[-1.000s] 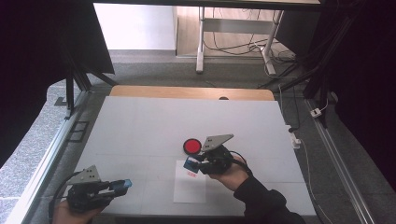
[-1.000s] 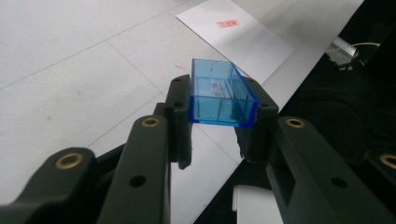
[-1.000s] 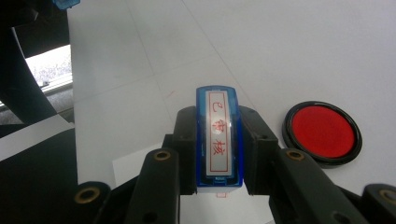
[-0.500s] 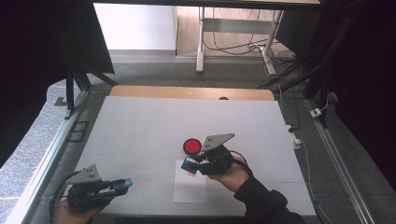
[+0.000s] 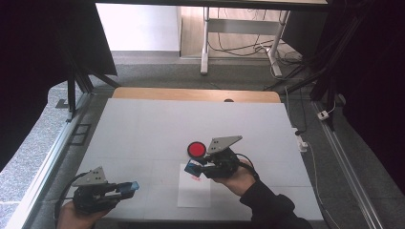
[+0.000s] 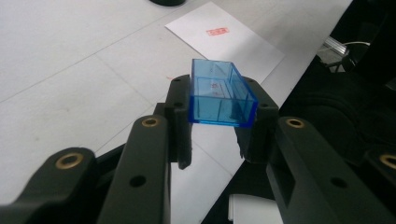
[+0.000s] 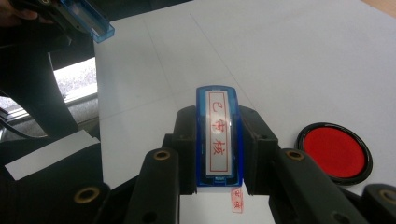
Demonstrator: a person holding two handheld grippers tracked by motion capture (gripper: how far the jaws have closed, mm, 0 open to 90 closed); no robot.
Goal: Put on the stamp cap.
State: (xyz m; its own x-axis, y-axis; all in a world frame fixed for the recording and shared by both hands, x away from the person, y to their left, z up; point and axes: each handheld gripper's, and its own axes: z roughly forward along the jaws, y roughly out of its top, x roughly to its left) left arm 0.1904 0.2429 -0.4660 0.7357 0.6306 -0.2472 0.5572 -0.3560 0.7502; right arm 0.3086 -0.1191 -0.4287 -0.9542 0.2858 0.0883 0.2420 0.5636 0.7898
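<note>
My left gripper (image 5: 128, 188) is near the table's front left corner, shut on a clear blue cap (image 6: 219, 93) whose hollow side faces up; the cap (image 7: 86, 18) also sits at the top left of the right gripper view. My right gripper (image 5: 193, 167) is shut on a blue stamp (image 7: 218, 135) with a white label of red characters. It hovers over the far edge of a white paper sheet (image 5: 193, 194). A red stamp imprint (image 7: 237, 199) lies on the sheet just under the stamp. A round red ink pad (image 5: 196, 150) lies on the table beside the right gripper.
The white table top (image 5: 157, 124) ends in a wooden strip (image 5: 191, 94) at the far edge. A metal rail (image 5: 52, 157) runs along the left side. Cables and a plug (image 5: 302, 140) lie off the right edge.
</note>
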